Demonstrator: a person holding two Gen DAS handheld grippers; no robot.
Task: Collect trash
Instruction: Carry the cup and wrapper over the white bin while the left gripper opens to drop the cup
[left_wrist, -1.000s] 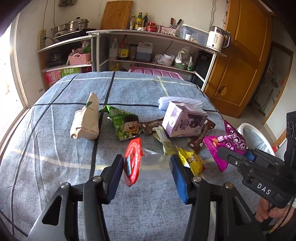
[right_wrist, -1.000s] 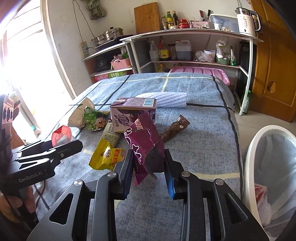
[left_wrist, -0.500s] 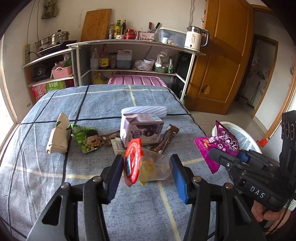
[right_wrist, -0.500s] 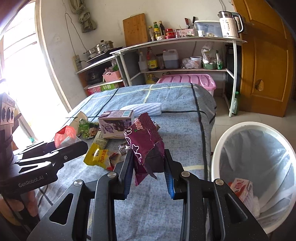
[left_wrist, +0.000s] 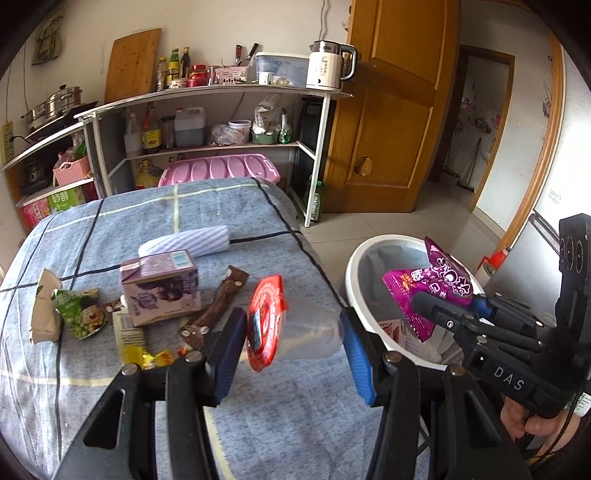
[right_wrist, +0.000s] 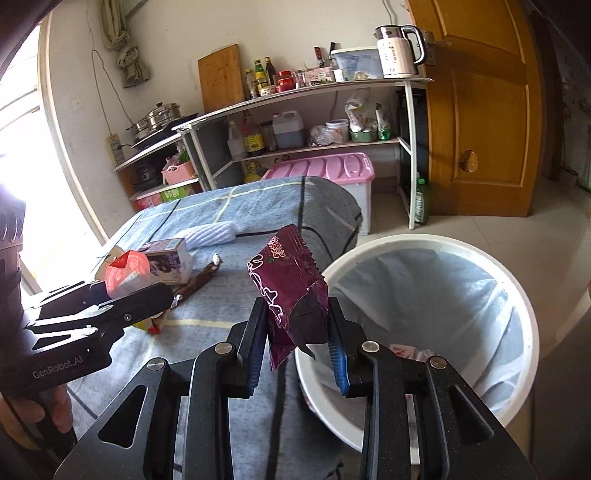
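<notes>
Item: purple snack wrapper (right_wrist: 288, 284), clamped in the right gripper (right_wrist: 297, 341) at the white bin (right_wrist: 517, 295) rim for dropping; clear cup (left_wrist: 295, 325), clamped sideways in the left gripper (left_wrist: 293, 343), carried binward.

"DAS" on right gripper (left_wrist: 448, 312); "GenRobot.AI", left gripper (right_wrist: 136, 295)

Both grippers have swung from over the table toward the white bin (right_wrist: 436, 258). The right gripper (right_wrist: 297, 343), clamping the purple wrapper (right_wrist: 288, 291), has reached the bin's near rim. The left gripper (left_wrist: 293, 341), gripping the clear cup (left_wrist: 295, 325), now sits just beside the bin.
</notes>
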